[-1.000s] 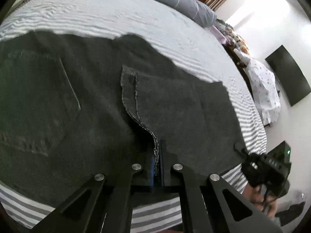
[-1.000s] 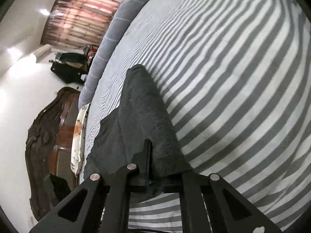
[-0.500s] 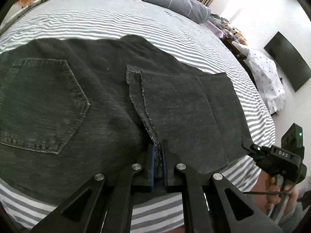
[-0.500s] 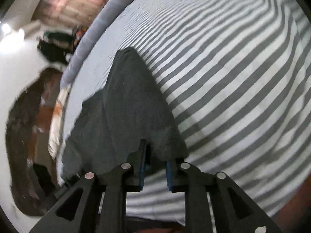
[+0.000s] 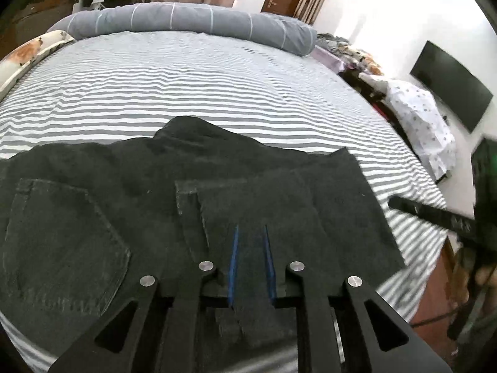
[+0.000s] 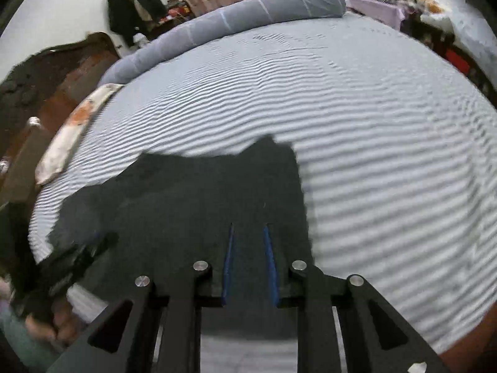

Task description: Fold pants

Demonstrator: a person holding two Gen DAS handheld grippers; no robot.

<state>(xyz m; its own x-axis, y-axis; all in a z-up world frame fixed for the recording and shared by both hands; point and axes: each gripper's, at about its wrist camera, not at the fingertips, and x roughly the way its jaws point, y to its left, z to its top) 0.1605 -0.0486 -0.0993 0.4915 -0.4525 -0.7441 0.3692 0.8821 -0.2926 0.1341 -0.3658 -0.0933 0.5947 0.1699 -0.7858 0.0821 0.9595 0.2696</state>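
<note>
Pants (image 5: 130,217): dark denim, lying folded on the striped bed sheet, near the bed's front edge; also seen from the right wrist view (image 6: 192,205) as a dark, blurred shape.
Back pocket (image 5: 62,245): faces up on the left part of the pants, its stitching plain to see.
Folded leg panel (image 5: 279,205): lies flat on top of the right part of the pants, its hemmed edge running down the middle.
Left gripper (image 5: 251,264): above the folded leg panel, pointing down at it; jaws opening, a narrow gap between the blue pads, no cloth caught between them.
Right gripper (image 6: 248,261): above the right end of the pants, close to their right-hand edge; jaws slightly apart, nothing held, dark cloth showing behind the gap.
Other views of the grippers: the right one shows as a blurred black bar (image 5: 435,217) at the right rim of the left wrist view; the left one is a blurred black body (image 6: 68,264) in a hand (image 6: 49,320) at the lower left of the right wrist view.
Bed sheet (image 5: 217,87): grey and white stripes, bare beyond the pants.
Bolster (image 5: 186,20): long, grey, thin pale lines, along the far edge of the bed.
Floral pillow (image 5: 28,52): at the left side of the bed.
Black screen (image 5: 450,84): on the white wall to the right.
</note>
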